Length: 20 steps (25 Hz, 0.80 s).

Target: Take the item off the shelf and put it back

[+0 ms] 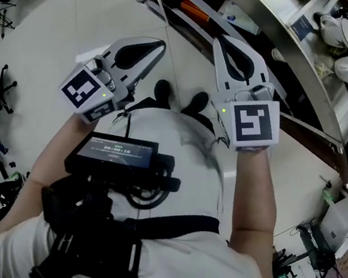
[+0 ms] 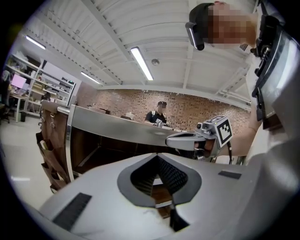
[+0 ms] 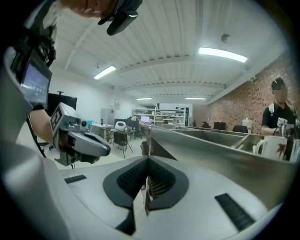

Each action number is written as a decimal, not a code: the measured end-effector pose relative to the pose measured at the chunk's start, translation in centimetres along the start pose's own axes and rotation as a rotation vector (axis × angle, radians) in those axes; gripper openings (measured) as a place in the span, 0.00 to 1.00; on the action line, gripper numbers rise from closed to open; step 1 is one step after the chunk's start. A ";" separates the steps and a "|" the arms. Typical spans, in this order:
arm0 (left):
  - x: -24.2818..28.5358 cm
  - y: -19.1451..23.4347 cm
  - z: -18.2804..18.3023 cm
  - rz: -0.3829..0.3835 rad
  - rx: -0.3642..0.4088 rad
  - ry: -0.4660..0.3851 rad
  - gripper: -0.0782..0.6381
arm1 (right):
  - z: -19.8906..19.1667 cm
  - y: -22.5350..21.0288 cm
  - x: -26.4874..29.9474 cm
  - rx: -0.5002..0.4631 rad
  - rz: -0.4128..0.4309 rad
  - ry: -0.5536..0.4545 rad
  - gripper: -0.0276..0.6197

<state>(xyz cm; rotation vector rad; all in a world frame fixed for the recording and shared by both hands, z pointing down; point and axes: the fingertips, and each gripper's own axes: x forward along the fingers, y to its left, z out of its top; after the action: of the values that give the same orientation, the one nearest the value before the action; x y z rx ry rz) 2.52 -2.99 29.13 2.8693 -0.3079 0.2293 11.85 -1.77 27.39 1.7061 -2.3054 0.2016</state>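
While your left tongs (image 1: 160,47) and right tongs (image 1: 219,43) hang clenched on nothing, you look pre-pick: open toward the steel shelf (image 1: 296,56) ahead.

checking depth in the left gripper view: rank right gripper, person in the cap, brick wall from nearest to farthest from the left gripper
1. right gripper, close by on the right.
2. person in the cap, centre, behind the metal counter.
3. brick wall, at the back, behind that person.
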 end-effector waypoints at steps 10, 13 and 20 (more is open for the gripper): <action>1.4 -2.3 3.2 -0.088 0.041 -0.006 0.10 | 3.2 0.9 -2.4 0.112 -0.030 -0.125 0.05; 1.7 -3.3 3.8 -0.114 0.030 0.003 0.10 | 3.2 1.0 -2.3 0.105 -0.037 -0.118 0.05; 2.5 -3.8 4.4 -0.135 0.047 0.002 0.10 | 2.8 0.9 -2.3 0.139 -0.041 -0.103 0.05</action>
<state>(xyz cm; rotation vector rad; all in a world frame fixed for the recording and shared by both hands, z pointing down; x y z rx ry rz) 6.35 -1.04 24.52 2.9206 -0.1094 0.2173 11.23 -0.18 24.11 1.8706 -2.3771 0.2780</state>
